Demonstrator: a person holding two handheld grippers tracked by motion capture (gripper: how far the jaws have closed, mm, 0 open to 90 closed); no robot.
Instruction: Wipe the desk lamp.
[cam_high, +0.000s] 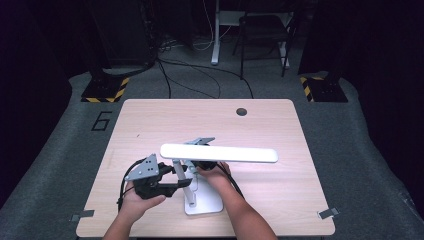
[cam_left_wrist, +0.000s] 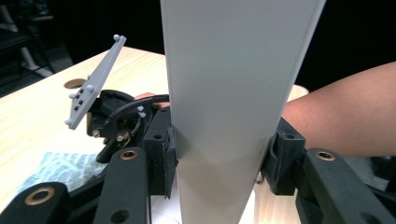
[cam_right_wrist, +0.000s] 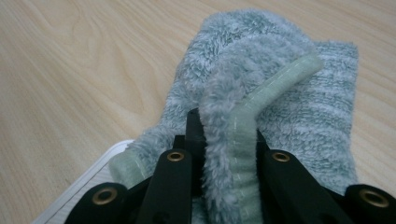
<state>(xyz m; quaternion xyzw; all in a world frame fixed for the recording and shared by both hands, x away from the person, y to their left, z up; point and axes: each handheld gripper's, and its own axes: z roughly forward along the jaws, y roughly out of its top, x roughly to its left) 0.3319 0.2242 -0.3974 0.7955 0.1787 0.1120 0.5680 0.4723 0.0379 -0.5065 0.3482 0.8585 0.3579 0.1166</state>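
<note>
On the desk (cam_high: 150, 120), the lamp (cam_high: 218, 153) is clamped at its post by the left tool (cam_high: 172, 187), steadied for wiping, while the right tool (cam_right_wrist: 224, 154) is pinched on a cloth (cam_right_wrist: 299, 107).

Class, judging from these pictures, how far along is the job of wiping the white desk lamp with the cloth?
Done: the left gripper is clamped on the white desk lamp's upright arm, steadying it, and the right gripper is shut on the pale green terry cloth. In hand: the cloth lies bunched on the light wooden table beside the lamp's base. Left, probably: all the wiping.
</note>
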